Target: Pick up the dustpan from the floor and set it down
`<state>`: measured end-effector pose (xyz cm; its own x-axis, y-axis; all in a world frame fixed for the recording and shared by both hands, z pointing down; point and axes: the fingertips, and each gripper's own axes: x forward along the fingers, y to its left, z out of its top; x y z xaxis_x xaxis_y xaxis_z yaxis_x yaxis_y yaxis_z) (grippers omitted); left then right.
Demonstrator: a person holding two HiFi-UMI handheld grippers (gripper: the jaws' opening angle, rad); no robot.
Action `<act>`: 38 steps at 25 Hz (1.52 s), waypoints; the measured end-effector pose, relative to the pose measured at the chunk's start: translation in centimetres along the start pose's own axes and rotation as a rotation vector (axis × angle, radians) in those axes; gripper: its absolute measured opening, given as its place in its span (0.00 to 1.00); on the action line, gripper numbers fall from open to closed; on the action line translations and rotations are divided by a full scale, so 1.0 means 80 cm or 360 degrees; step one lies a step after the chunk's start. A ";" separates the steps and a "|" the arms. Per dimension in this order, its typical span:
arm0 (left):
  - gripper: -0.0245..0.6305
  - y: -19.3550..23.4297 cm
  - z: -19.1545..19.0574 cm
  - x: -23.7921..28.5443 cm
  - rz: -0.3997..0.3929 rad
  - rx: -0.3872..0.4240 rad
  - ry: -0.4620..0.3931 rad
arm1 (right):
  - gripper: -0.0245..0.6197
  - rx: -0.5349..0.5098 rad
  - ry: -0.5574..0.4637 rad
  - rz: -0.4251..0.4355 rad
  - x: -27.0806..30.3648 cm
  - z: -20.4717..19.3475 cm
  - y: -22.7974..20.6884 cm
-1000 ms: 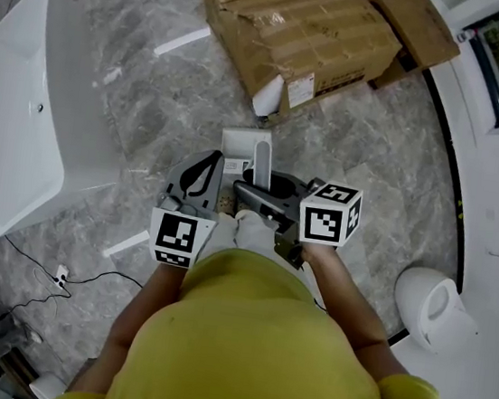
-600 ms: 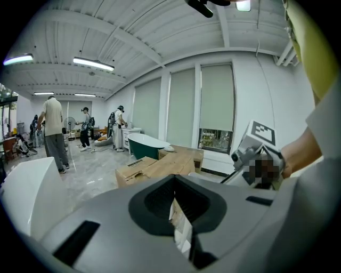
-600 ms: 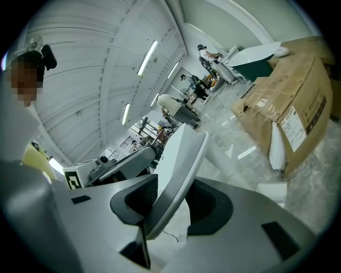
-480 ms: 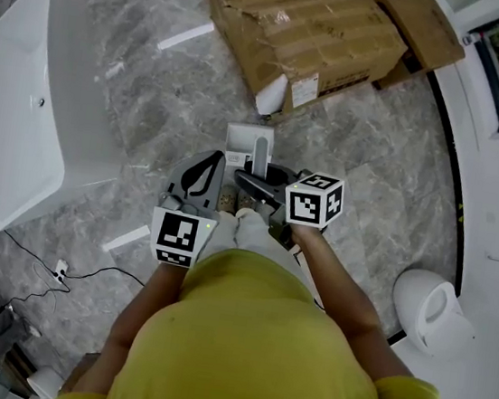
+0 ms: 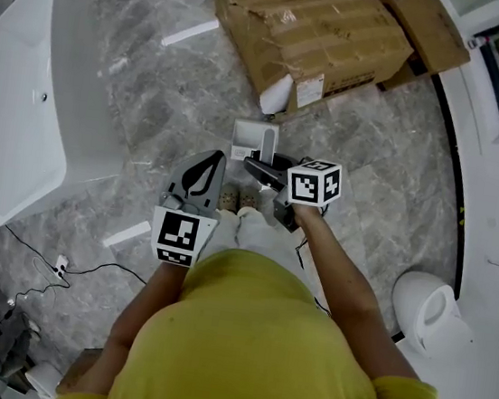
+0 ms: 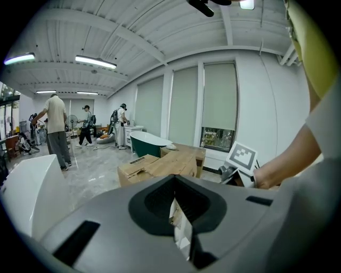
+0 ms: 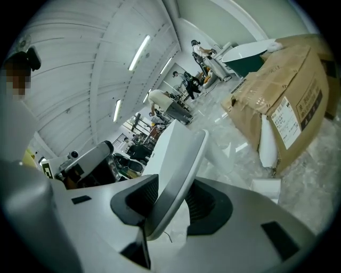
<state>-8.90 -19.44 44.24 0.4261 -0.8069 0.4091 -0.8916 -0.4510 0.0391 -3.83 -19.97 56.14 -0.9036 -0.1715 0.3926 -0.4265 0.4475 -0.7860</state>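
Now right tongs (image 7: pixel 173 186) clamp the dustpan (image 5: pixel 250 136) by its handle; left tongs (image 6: pixel 173 184) together, empty.

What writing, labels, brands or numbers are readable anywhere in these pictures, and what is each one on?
No text here can be read with certainty.
White label on the cardboard box: printed lines, too small and blurred to read in the head view or the right gripper view.
Marker cubes: black-and-white square patterns, no letters or digits.
Dustpan: no print that I can make out.
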 end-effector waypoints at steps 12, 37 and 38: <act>0.04 0.003 -0.002 0.000 -0.0018 -0.0007 -0.0005 | 0.32 0.0027 0.0100 -0.0216 0.003 -0.027 -0.049; 0.04 -0.049 0.159 0.004 -0.0112 0.0228 -0.0431 | 0.06 -0.1033 -0.1010 -0.1130 -0.240 0.177 0.136; 0.04 -0.049 0.175 -0.001 -0.0096 0.0230 -0.0472 | 0.05 -0.1079 -0.1071 -0.1127 -0.249 0.187 0.152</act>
<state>-3.30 -22.99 31.31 0.5224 -0.8433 0.1263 -0.8416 -0.5337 -0.0830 8.38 -24.19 31.61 -0.4018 -0.9035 0.1490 -0.9139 0.4060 -0.0023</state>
